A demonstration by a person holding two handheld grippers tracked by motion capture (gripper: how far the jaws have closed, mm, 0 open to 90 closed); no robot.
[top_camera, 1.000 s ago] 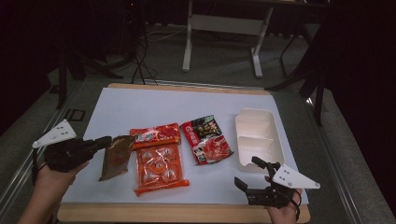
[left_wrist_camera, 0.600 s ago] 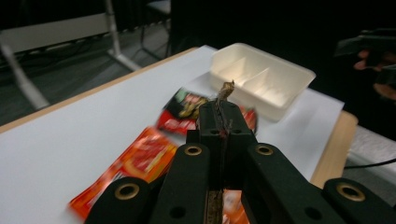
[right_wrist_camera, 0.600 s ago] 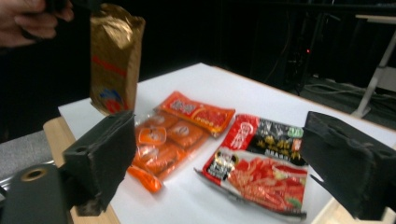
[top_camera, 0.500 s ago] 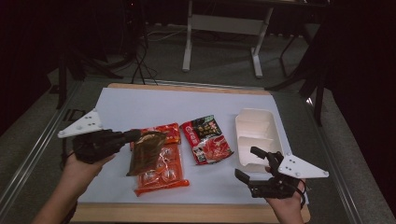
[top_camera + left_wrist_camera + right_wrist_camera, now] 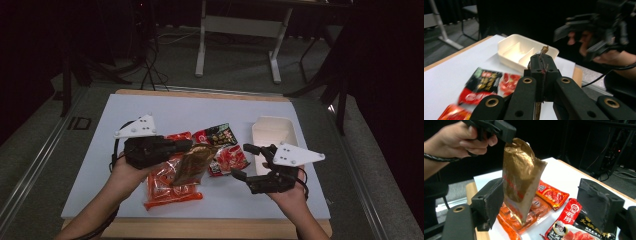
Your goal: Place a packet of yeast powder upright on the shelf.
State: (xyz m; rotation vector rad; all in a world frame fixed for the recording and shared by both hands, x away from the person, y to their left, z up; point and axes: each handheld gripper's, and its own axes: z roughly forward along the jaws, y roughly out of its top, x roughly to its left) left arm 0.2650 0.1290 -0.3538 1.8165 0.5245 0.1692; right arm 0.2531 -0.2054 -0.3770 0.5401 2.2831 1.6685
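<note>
Your left gripper (image 5: 187,145) clamped on gold pouch (image 5: 191,163) above worktop (image 5: 150,107) mid, 1 orange pack (image 5: 165,187) under, 1 red-black pack (image 5: 222,150) beside, 1 white tray (image 5: 272,132) nr right edge, your right gripper (image 5: 245,162) w/ jaws apart, just been closing, nothing gripped.

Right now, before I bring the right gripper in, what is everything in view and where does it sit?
gold-brown pouch: one, gold and brown, hanging off the table from the left gripper's shut jaws, above the orange pack
orange snack pack: one, orange-red, flat on the sheet under the pouch
red-and-black sachet: one, red, black and green, flat at mid table
divided tray: one, cream, empty, right side of the sheet
white sheet: one, covering the wooden tabletop
left gripper: one, black, shut on the pouch's top edge
right gripper: one, black, jaws apart and just been closing, nothing between the pads, near the tray
hands: two, one on each gripper
</note>
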